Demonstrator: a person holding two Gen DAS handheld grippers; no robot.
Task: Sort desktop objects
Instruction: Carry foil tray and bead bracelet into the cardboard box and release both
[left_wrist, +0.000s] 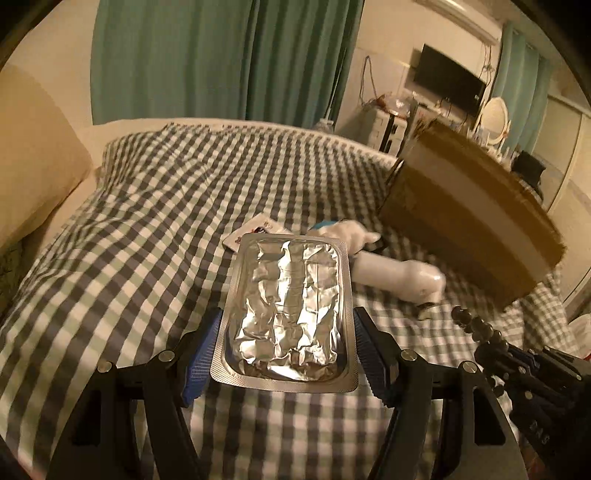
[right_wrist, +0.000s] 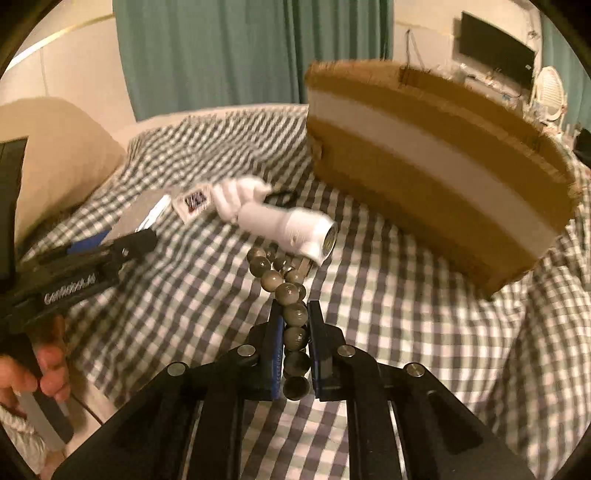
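Observation:
My left gripper (left_wrist: 288, 326) is shut on a silver foil blister pack (left_wrist: 288, 295), its blue pads pressing the pack's two long edges; the pack hangs above the checked bed sheet (left_wrist: 147, 240). In the right wrist view that gripper (right_wrist: 122, 251) shows at the left with the pack's grey edge (right_wrist: 136, 210). My right gripper (right_wrist: 294, 310) is shut on a string of dark round beads (right_wrist: 271, 277), which runs forward between its fingers. The beads (left_wrist: 476, 325) and the right gripper's black frame also appear at the lower right of the left wrist view.
A white bottle (right_wrist: 291, 229) lies on the bed beside a white plush toy (right_wrist: 236, 195), a small printed card (right_wrist: 194, 201) and a black loop (right_wrist: 280, 195). A cardboard box (right_wrist: 424, 166) stands at the right. A pillow (left_wrist: 33, 158) lies at the left.

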